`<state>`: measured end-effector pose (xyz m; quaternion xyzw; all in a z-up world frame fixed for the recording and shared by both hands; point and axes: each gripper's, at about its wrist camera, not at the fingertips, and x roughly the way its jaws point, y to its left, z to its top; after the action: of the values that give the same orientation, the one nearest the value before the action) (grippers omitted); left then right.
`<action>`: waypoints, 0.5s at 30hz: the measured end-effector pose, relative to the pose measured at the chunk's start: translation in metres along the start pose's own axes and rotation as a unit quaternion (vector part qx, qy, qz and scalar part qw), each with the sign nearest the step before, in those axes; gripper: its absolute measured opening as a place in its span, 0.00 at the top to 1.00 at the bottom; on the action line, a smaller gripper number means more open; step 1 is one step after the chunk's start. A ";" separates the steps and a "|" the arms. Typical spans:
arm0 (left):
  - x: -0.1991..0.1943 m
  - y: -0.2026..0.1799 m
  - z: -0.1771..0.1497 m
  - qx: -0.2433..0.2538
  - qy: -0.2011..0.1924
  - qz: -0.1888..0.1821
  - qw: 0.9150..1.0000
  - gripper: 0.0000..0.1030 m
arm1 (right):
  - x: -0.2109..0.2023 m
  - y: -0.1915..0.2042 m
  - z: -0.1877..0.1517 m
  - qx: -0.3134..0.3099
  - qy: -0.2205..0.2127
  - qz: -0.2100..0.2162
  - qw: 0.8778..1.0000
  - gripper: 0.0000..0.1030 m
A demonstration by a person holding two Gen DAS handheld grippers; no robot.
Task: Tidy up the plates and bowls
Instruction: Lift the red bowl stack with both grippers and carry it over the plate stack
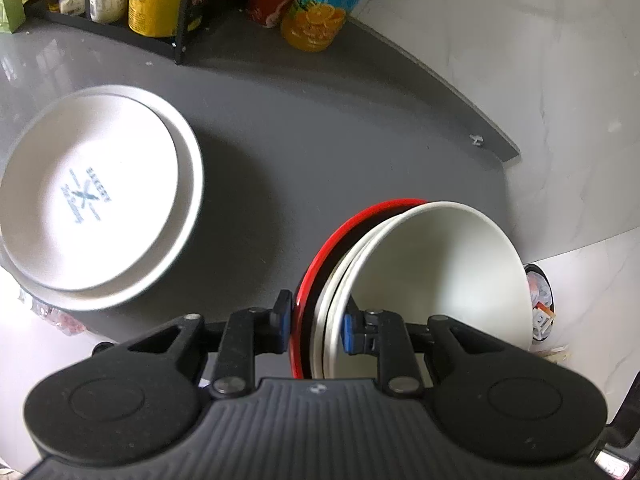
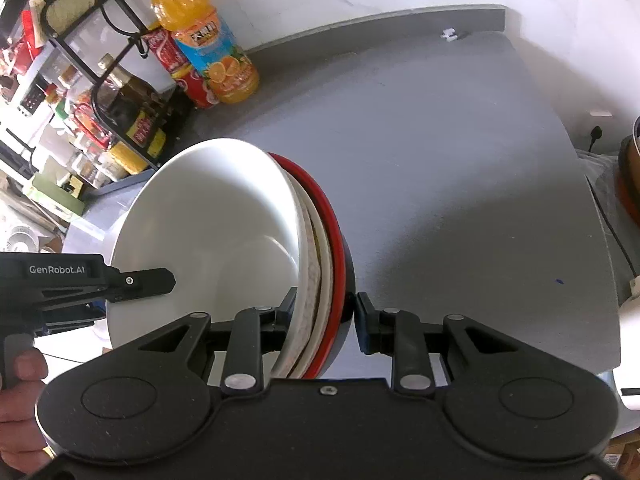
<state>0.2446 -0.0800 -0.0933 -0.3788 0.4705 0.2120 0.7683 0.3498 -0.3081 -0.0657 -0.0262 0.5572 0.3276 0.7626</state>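
Grey counter (image 2: pixel 460 152) fills both of my wrist views, backed by pale marbled wall and floor. At its far edge stand an orange juice bottle (image 2: pixel 200 36), a red can (image 2: pixel 176 68) beside it, and a black wire rack (image 2: pixel 100 40) crowded with jars and bottles.

My left hand-held gripper (image 1: pixel 316 326) is closed down on the rims of a nested bowl stack (image 1: pixel 400 280), its blue-padded fingers (image 1: pixel 350 330) pinching the stack from both sides: a red bowl (image 1: pixel 316 264) outermost, white bowls (image 1: pixel 440 272) inside it. From my right hand-held gripper (image 2: pixel 320 312) the same stack (image 2: pixel 240 248) appears tilted on edge, white interior facing left, red rim (image 2: pixel 334 240) to the right. This gripper's jaws bracket the rims; the left finger touches the white bowl, while the right finger sits just beside the red-rimmed bowl's dark outer wall (whether it actually presses I cannot tell).

Toward the counter's left edge, well apart from the held stack, two white plates (image 1: pixel 96 200) lie stacked, the upper one carrying blue print at its centre.

A hand (image 2: pixel 20 400) grips the left device's handle at the lower left of the right view.
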 end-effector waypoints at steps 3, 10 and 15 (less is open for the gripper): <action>-0.009 0.007 0.007 -0.003 0.000 0.001 1.000 0.78 | -0.001 0.010 0.002 0.004 -0.003 0.003 1.000 0.74; -0.033 0.022 0.027 0.008 -0.016 0.007 1.000 0.78 | 0.002 0.039 0.004 0.012 -0.011 0.018 1.000 0.74; -0.047 0.040 0.041 0.013 -0.019 0.007 1.000 0.78 | 0.007 0.061 0.002 0.019 -0.014 0.023 0.999 0.74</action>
<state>0.2188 -0.0217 -0.0560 -0.3615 0.4612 0.2182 0.7804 0.3207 -0.2558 -0.0512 0.0052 0.5531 0.3347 0.7629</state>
